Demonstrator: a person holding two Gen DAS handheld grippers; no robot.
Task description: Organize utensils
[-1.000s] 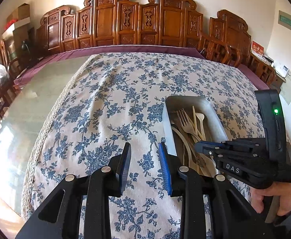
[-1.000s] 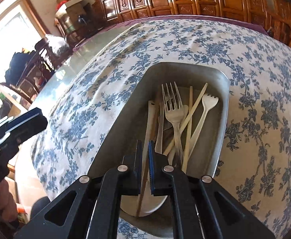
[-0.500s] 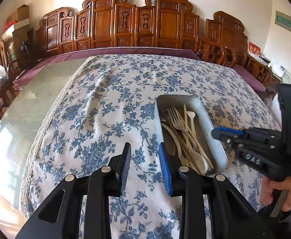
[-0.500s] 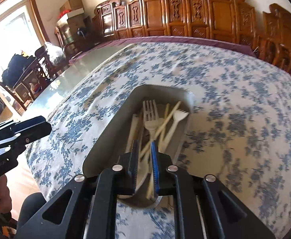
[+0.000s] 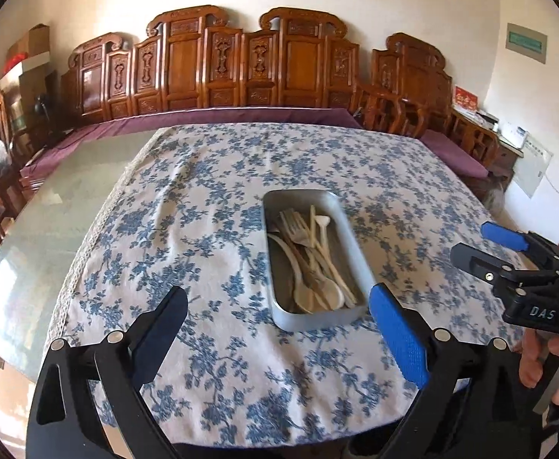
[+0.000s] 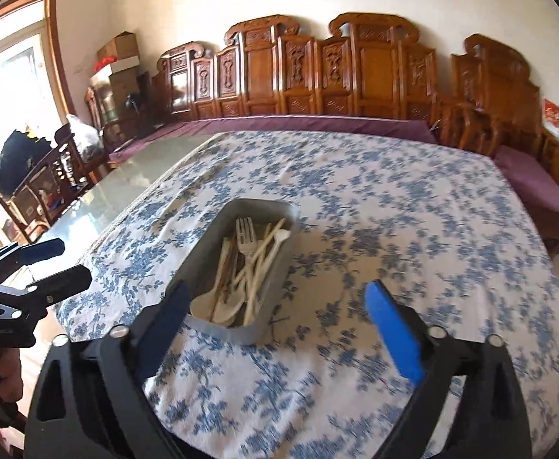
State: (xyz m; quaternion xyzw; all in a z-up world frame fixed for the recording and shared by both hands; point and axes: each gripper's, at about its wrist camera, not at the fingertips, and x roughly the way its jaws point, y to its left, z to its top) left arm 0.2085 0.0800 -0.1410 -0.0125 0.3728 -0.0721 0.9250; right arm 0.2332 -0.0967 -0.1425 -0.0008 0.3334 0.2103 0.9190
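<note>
A grey metal tray (image 5: 317, 319) lies on the flowered tablecloth (image 5: 203, 229) and holds a heap of utensils (image 5: 310, 252): a metal fork, pale spoons and chopsticks. My left gripper (image 5: 277, 296) hovers back from the tray's near end, its jaws opening wide with nothing between them. My right gripper (image 5: 470, 243) hangs off to the right of the tray. In the right wrist view the tray (image 6: 203, 256) and utensils (image 6: 249, 264) lie ahead of my right gripper (image 6: 276, 290). Its jaws are opening, with nothing held. The left gripper (image 6: 73, 262) shows at the left edge.
Bare glass tabletop (image 5: 50, 229) lies left of the cloth. A carved wooden bench (image 5: 241, 69) with a purple cushion runs behind the table. Chairs and boxes (image 6: 50, 176) stand at the far left. A hand (image 5: 554, 359) holds the right gripper's handle.
Both grippers have drawn back and up from the tray. The right jaws, nearly shut over the utensils before, now stand wide. The left jaws have also spread wide.
</note>
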